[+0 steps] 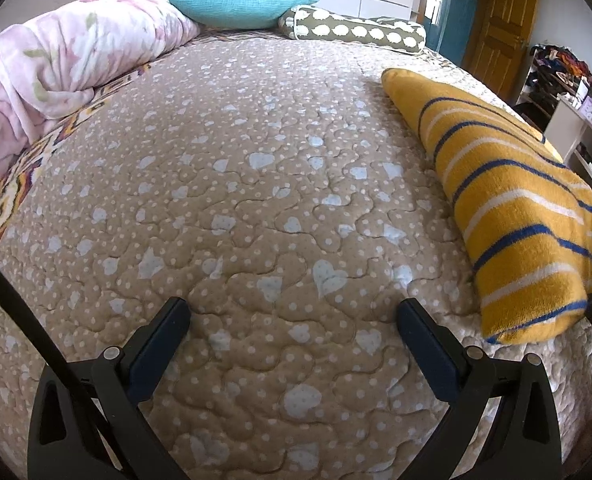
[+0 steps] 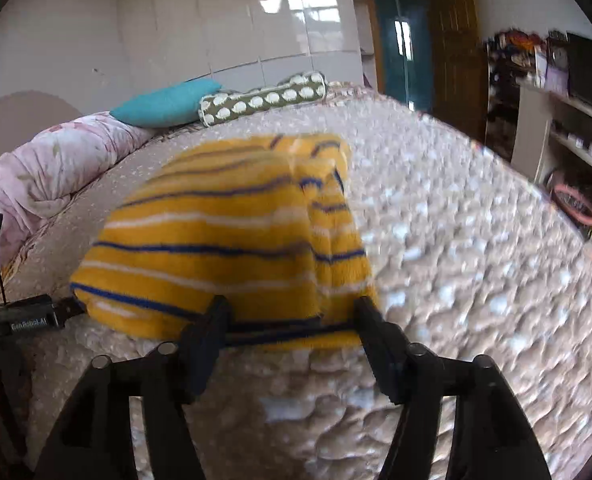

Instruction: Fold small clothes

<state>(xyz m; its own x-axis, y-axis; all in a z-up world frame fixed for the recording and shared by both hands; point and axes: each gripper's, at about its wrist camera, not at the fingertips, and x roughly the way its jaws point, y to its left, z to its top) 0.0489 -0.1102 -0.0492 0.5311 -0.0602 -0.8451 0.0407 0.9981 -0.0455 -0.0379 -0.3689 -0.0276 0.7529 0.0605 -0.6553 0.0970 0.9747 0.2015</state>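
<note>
Yellow striped garment (image 2: 224, 240) folded on quilted bed (image 1: 256, 160). Right tool (image 2: 288, 312) parted, straddling near hem, pads not pressing. Left tool (image 1: 292, 308) wide, empty, over bare quilt beside garment.

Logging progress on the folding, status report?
Left gripper open, empty. Right gripper open at folded yellow striped garment, edge between fingers. Nothing obstructing.

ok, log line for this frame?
stage: fold | striped garment: folded on bed | left gripper: open, empty | right gripper: open at garment edge
</note>
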